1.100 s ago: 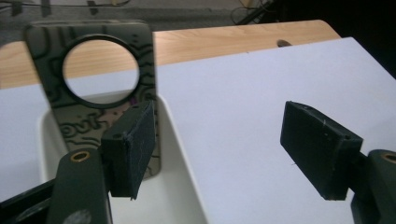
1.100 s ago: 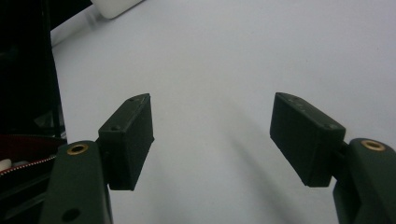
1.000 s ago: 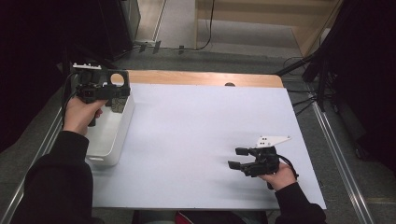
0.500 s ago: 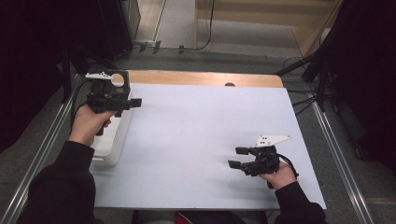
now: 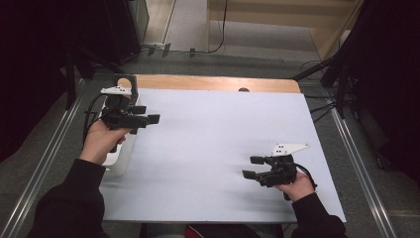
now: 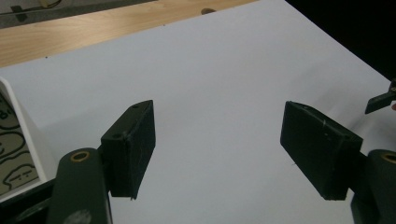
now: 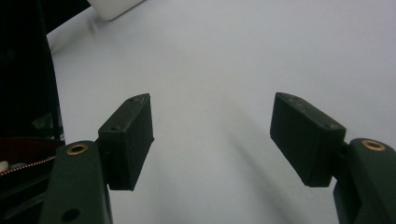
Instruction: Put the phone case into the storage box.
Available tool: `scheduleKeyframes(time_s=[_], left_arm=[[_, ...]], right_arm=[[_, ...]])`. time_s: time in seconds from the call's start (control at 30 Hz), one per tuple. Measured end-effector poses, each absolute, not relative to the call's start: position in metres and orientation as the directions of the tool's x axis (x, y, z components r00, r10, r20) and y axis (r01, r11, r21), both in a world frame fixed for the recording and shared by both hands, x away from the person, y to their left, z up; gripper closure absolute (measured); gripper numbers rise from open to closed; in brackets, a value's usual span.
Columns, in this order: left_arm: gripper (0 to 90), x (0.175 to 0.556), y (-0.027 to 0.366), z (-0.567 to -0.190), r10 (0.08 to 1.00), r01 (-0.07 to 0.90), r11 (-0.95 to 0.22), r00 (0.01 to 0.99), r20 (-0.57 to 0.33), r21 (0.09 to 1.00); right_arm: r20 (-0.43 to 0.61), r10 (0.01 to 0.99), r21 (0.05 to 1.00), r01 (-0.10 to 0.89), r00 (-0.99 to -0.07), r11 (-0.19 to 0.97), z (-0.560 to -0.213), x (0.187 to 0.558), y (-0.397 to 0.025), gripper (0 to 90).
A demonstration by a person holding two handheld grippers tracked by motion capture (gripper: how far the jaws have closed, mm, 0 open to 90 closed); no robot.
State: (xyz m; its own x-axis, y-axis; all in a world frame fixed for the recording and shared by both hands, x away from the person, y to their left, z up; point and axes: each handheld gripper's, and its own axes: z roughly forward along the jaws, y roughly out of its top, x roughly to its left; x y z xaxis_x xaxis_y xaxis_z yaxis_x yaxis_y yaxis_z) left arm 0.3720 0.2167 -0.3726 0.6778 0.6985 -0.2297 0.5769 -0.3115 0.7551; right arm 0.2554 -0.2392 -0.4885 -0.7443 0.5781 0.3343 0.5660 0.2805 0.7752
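Observation:
My left gripper point(image 5: 147, 114) is held up at the table's left side, just right of a white bin point(image 5: 120, 161), jaws pointing right. In the left gripper view it point(image 6: 217, 149) is open with only the white table sheet point(image 6: 219, 84) between its jaws, and the bin's wall point(image 6: 16, 135) sits at the left edge. My right gripper point(image 5: 252, 167) rests low at the front right, pointing left. The right gripper view has it point(image 7: 212, 140) open and holding nothing above the sheet, with the bin's corner point(image 7: 114, 7) far off at the top.
The white sheet point(image 5: 213, 144) covers most of the table, with a wooden strip point(image 5: 213, 83) along its far edge. A tip of the right gripper's jaw point(image 6: 380, 100) pokes in at the right of the left gripper view. Metal rails point(image 5: 44, 168) run along both sides.
My left gripper has swung from over the bin's far end toward the right, its jaws now over the sheet's left edge. The right gripper has stayed put.

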Motion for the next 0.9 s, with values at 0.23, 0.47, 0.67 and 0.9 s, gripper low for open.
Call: scheduleKeyframes(time_s=[0.23, 0.47, 0.67, 0.9], left_arm=[[26.2, 0.362, 0.210, -0.376, 0.682, 0.562, -0.321, 0.695, -0.226, 0.762], [26.2, 0.352, 0.204, -0.380, 0.664, 0.551, -0.330, 0.713, -0.227, 0.766], [26.2, 0.343, 0.201, -0.385, 0.650, 0.545, -0.330, 0.723, -0.233, 0.771], [26.2, 0.337, 0.202, -0.397, 0.641, 0.548, -0.331, 0.728, -0.243, 0.768]], right_arm=[[0.336, 0.579, 0.775, 0.567, -0.743, 0.279, -0.489, 0.255, -0.240, 28.9], [0.335, 0.576, 0.775, 0.566, -0.746, 0.282, -0.489, 0.255, -0.239, 28.9], [0.337, 0.579, 0.774, 0.568, -0.742, 0.278, -0.489, 0.255, -0.240, 29.0], [0.337, 0.580, 0.775, 0.568, -0.742, 0.277, -0.489, 0.255, -0.240, 28.9]])
